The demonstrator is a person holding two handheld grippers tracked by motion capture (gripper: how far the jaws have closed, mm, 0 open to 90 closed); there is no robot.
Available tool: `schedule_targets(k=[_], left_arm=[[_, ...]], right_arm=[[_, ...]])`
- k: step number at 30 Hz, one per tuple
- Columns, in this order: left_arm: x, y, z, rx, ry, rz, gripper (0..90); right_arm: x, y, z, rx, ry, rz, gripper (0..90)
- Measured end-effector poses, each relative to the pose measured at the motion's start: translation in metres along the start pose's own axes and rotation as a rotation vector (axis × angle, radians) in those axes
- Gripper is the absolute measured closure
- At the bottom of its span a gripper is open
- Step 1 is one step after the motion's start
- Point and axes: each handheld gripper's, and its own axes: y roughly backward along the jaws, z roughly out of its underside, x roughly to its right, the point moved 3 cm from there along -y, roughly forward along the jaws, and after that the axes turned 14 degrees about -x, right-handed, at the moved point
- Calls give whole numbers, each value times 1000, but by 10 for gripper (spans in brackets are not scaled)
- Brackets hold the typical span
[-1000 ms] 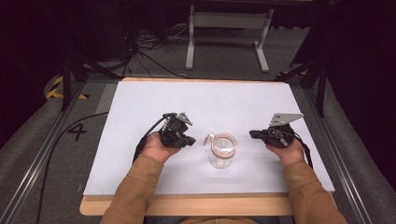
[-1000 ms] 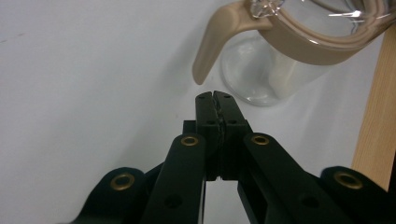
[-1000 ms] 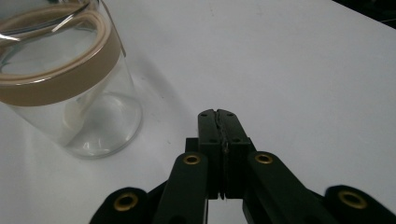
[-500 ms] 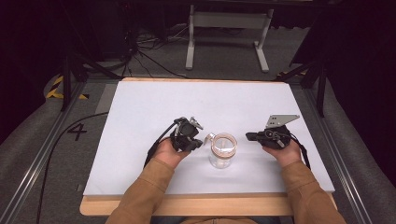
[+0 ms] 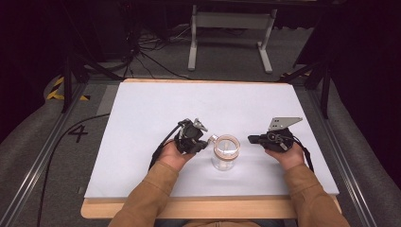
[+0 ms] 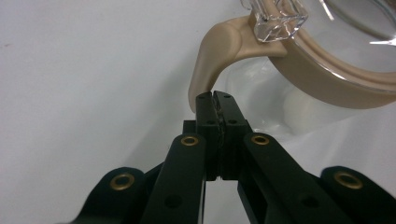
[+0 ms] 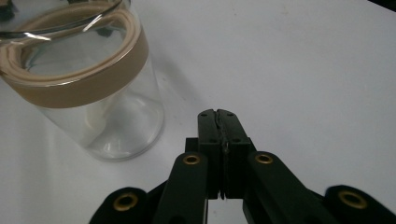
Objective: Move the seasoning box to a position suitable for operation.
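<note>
Left tool (image 5: 201,144), high view: held in the person's left hand (image 5: 172,155) on the white surface (image 5: 142,118), pointing toward 3 o'clock at the glass jar (image 5: 225,152). In the left gripper view, jaws pressed together, nothing between them; tips (image 6: 213,100) sit at the lower end of the jar's tan clasp tab (image 6: 215,53), touching or just short of it, cannot tell which. A clear plastic latch piece (image 6: 279,18) sits atop that tab.

Glass jar: centre of surface, nearer the person's edge, upright, between the two tools. Tan seal ring (image 7: 88,79) around its rim, clear lid on top, contents not discernible.

Right tool (image 5: 253,139): at 3 o'clock of the jar, in the right hand (image 5: 288,153), pointing toward 9 o'clock. In the right gripper view, jaws clenched flat against each other, empty, tips (image 7: 218,114) near the jar's base but apart from it.
</note>
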Motion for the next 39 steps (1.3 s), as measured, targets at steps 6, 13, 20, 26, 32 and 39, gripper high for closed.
schedule_targets(k=[6, 13, 20, 26, 32, 39], left_arm=[[-1, -2, -3, -10, -4, -1, 897], [-4, -4, -7, -7, -11, -1, 897], [-11, -9, -18, 0, -32, 24, 898], [-17, -14, -26, 22, -27, 48, 898], [-20, -16, -28, 19, -33, 55, 898], [-27, -2, -18, 46, -22, 34, 897]], right_arm=[[-2, 1, 3, 0, -2, -2, 890], [-5, 5, 8, 8, -13, 0, 890], [-10, 12, 20, 2, -26, 15, 890], [-13, 20, 31, 3, -56, 27, 890], [-21, 16, 32, -6, -56, 21, 891], [-30, 2, 18, 12, -43, -9, 894]])
